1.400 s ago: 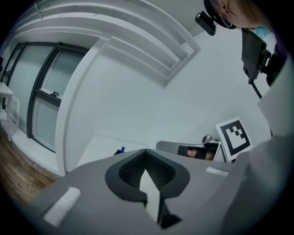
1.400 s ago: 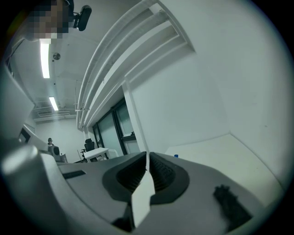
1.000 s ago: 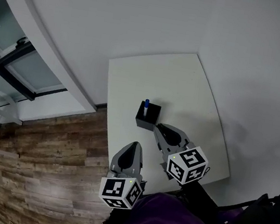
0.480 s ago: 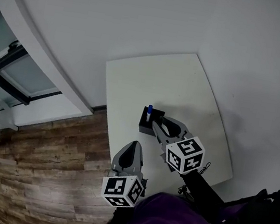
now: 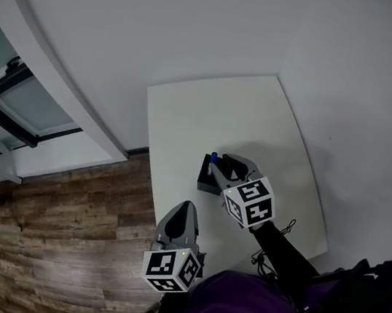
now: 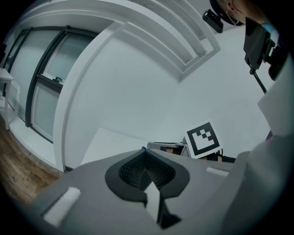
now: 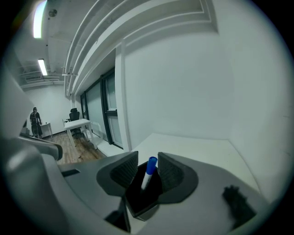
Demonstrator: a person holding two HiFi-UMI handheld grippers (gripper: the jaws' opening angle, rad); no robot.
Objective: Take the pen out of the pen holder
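1. Toward the 6 o'clock edge of the pale, matte white tabletop (image 5: pixel 188 114) stands the black, square, box-shaped pen holder (image 5: pixel 205 183). The slim white pen with the blue cap (image 5: pixel 213 156) is in it, not yet taken out.
2. In the head view the right claw (image 5: pixel 218 164) reaches the holder from about 4 o'clock. Its jaws are opening and stand released on either side of the cap. In the right gripper view neither ribbed dark pad touches the pen (image 7: pixel 148 172).
3. The left claw (image 5: pixel 186 206) hangs clenched on nothing, off the tabletop edge at about 7 o'clock from the holder. In its own view the left claw (image 6: pixel 146 172) shows its two ribbed pads pressed together.
4. The step in hand, as I judge it, is setting the grip. The pen leans in the holder (image 7: pixel 142 202), cap toward 1 o'clock, so the right claw (image 7: pixel 148 167) should centre on the shaft just under the cap before clenching.
5. Closing squarely matters. The barrel looks smooth, round and thin, so it could roll or pivot between the pads if it is caught off-centre.
6. The pull should follow the pen's own lean, up and out toward 1 o'clock. The holder looks light and hard-walled, and a sideways drag could tip or slide it on the smooth tabletop (image 7: pixel 183 147).
7. The ribbed pad texture should help the hold, so a moderate squeeze seems enough.
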